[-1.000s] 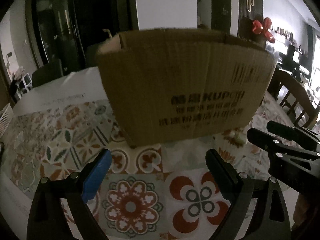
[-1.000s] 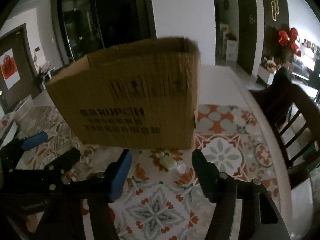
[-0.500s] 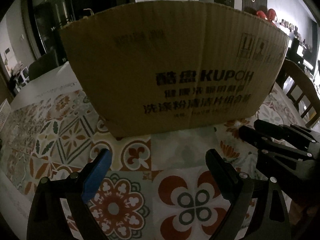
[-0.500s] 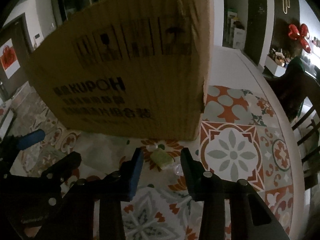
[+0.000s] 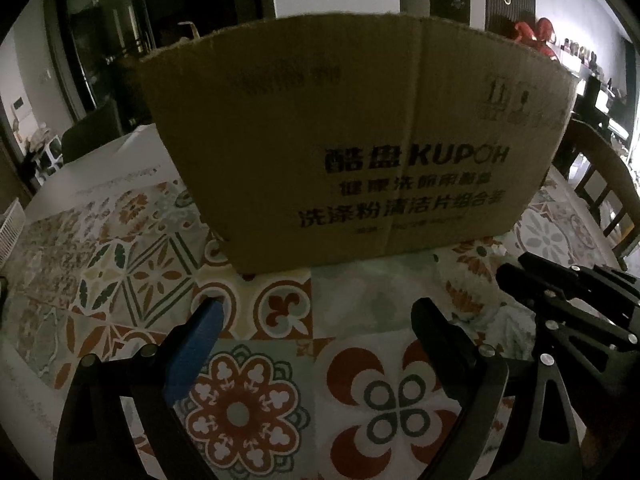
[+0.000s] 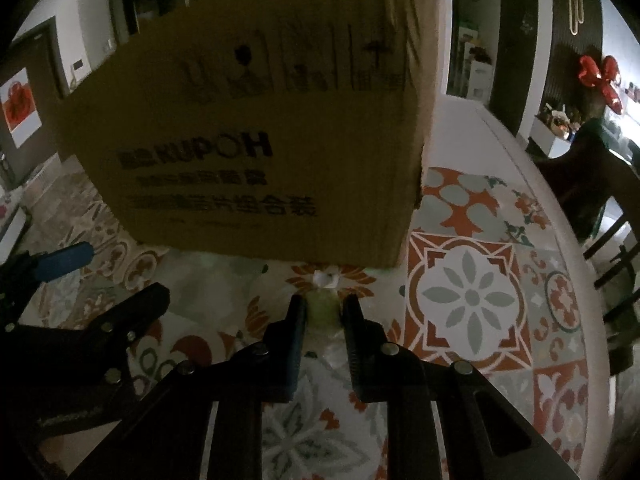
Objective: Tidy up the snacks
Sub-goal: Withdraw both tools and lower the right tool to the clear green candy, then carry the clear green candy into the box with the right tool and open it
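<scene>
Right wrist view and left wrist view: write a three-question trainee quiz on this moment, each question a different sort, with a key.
1. True or false: the right gripper is shut on the green wrapped candy.
2. Multiple choice: where does the candy lie relative to the cardboard box? A inside it; B on the patterned tablecloth just in front of it; C on top of it.
3. Fill in: the left gripper stands ____ with nothing between its fingers.

Key: 1 true; 2 B; 3 open.
</scene>
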### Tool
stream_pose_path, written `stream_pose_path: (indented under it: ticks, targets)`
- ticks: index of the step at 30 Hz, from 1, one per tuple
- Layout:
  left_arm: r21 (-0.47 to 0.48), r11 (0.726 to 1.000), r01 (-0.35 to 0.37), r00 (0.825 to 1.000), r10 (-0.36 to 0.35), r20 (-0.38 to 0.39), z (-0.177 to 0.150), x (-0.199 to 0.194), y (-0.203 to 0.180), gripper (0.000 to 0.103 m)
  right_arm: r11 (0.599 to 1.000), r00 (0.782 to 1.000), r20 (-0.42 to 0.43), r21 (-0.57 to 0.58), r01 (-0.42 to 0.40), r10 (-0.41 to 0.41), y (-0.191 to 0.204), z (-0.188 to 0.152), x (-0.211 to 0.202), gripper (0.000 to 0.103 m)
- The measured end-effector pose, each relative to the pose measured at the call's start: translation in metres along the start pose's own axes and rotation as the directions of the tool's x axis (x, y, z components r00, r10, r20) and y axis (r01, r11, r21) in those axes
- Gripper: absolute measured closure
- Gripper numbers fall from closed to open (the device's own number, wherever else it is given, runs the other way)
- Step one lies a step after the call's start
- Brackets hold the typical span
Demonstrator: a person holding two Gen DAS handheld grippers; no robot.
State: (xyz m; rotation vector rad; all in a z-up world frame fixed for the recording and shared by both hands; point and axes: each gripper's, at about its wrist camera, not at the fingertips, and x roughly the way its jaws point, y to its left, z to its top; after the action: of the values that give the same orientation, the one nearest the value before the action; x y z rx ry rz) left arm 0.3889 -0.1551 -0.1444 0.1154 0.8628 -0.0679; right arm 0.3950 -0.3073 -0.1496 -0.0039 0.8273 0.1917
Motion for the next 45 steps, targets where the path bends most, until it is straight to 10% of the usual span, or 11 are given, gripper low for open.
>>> stream_pose_path:
  ticks: [23, 45]
  targets:
    - [0.036, 0.999, 0.022, 0.966, -0.031, 0.255, 0.027, -0.111, 0.018, 0.006, 0.998, 0.971, 0.234, 0.048, 0.028, -0.038, 0.024, 0.019, -0.112, 0.082]
    - [0.009, 1.0, -0.018, 0.945, 0.014, 0.328, 0.096, -0.099, 0.053, 0.006, 0.999, 0.932, 0.359, 0.005, 0.045, -0.043, 0.037, 0.114, -0.102, 0.082]
